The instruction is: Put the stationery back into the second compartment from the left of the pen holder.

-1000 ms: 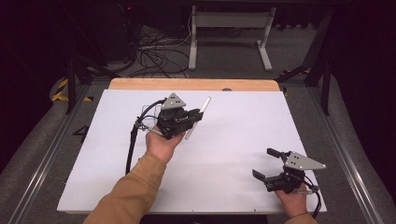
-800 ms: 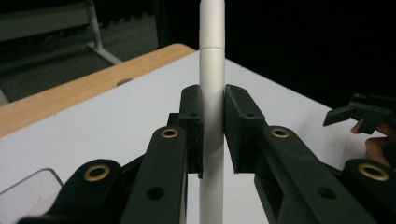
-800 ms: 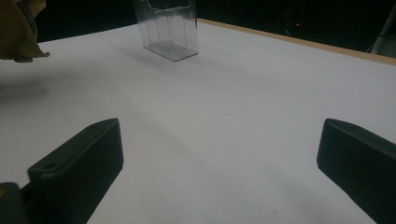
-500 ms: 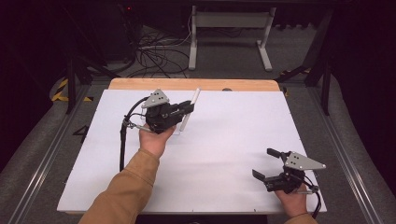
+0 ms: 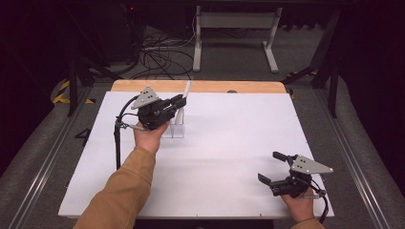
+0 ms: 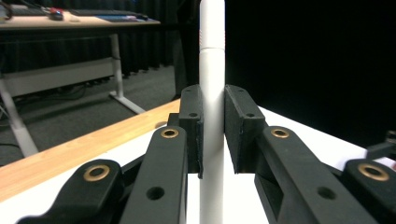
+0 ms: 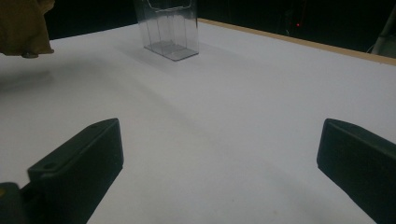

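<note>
The white marker pen (image 6: 212,121) stands clamped between the left gripper (image 5: 177,102) jaws, above the clear plastic holder (image 5: 175,126) at the table's (image 5: 229,143) eleven o'clock. Tilted, it may catch the holder's rim. The right gripper (image 5: 276,168), spread wide, idles at five o'clock.

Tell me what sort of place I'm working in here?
Probably a lab or recording studio rather than a home: a white-topped table set against black surroundings, loose cables on the grey floor behind, and a desk frame beyond. The left gripper holds a white pen above a clear holder.
</note>
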